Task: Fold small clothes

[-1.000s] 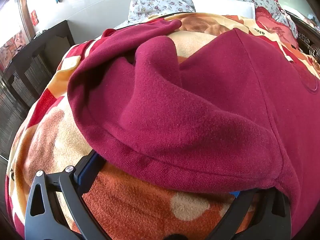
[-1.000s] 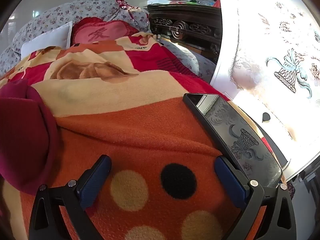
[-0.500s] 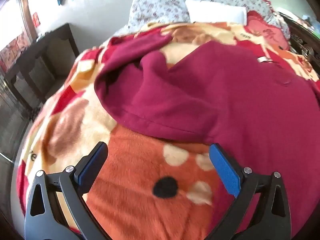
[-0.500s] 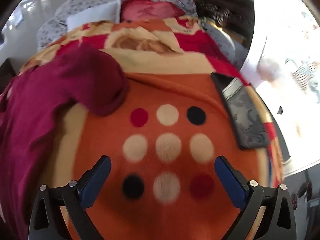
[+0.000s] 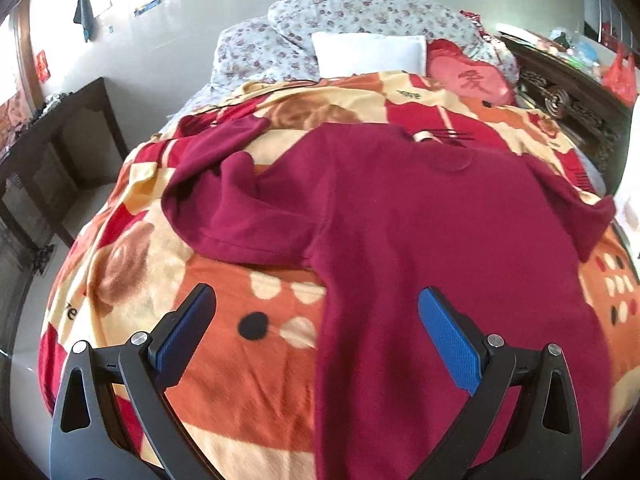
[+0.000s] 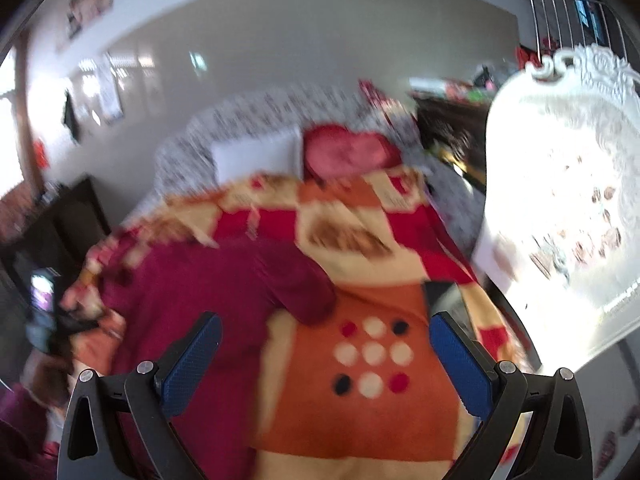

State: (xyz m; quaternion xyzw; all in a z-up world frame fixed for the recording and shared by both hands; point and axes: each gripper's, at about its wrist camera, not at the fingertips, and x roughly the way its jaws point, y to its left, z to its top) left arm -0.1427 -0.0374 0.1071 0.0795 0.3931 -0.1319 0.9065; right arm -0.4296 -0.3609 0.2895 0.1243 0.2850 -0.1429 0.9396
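A dark red long-sleeved top [image 5: 420,216] lies spread on the bed, its left sleeve [image 5: 240,216] crumpled to the left, its hem toward me. My left gripper [image 5: 316,320] is open and empty, raised above the hem's left part. In the blurred right wrist view the top [image 6: 208,280] lies left of centre, a sleeve end [image 6: 312,304] resting on the blanket. My right gripper [image 6: 324,344] is open and empty, held high over the bed's right side.
An orange, red and cream blanket [image 5: 224,360] covers the bed. Floral pillows [image 5: 360,12], a white pillow [image 5: 368,54] and a pink cushion [image 5: 468,80] lie at the head. A dark cabinet [image 5: 52,140] stands left, a carved dark dresser [image 5: 568,96] right. A white ornate panel [image 6: 568,208] stands right.
Both grippers have pulled back and up from the bed. The left one has let go of the top's hem, and the top now lies spread out.
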